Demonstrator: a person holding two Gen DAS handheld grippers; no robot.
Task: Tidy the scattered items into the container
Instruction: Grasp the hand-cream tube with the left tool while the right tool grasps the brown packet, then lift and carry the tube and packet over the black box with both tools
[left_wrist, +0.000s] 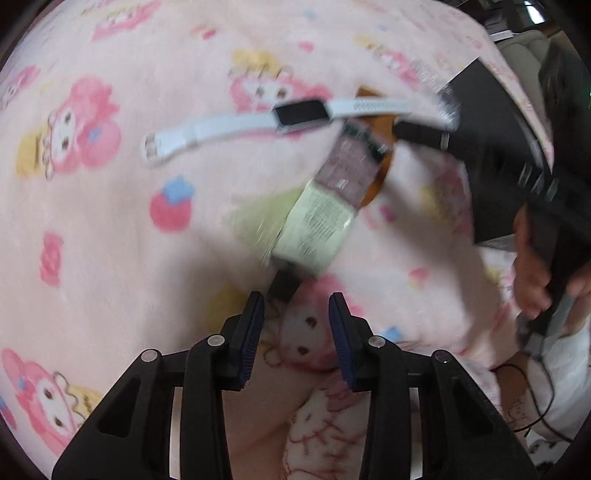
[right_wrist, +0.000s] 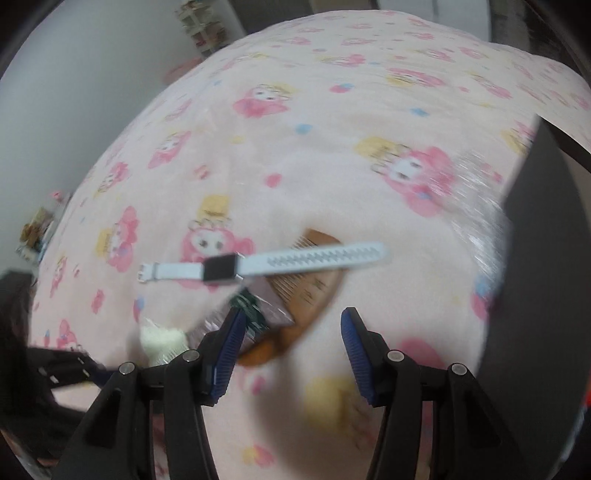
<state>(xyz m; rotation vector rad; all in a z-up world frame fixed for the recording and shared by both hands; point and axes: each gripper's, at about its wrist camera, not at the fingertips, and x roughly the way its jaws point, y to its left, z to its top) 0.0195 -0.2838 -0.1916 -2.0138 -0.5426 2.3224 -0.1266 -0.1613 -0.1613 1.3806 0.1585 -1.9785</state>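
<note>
On the pink cartoon blanket (left_wrist: 110, 221) lies a white smartwatch (left_wrist: 301, 112) with a black face. A wooden comb (left_wrist: 386, 123) sits partly under it, and a pale green and purple packet (left_wrist: 325, 210) lies across the comb. My left gripper (left_wrist: 297, 308) is open just short of the packet's dark near end, with only blanket between its fingers. In the right wrist view the watch (right_wrist: 221, 267) rests over the comb (right_wrist: 306, 291). My right gripper (right_wrist: 291, 321) hangs open over the comb's handle, its left finger overlapping the packet (right_wrist: 207, 325).
A dark box-like thing (right_wrist: 543, 251) with shiny clear plastic (right_wrist: 480, 221) along its edge stands at the right of the blanket. A hand (left_wrist: 532, 266) holds the right gripper's black body. A cable (left_wrist: 535, 398) trails at the lower right. A pale wall (right_wrist: 74, 92) stands left.
</note>
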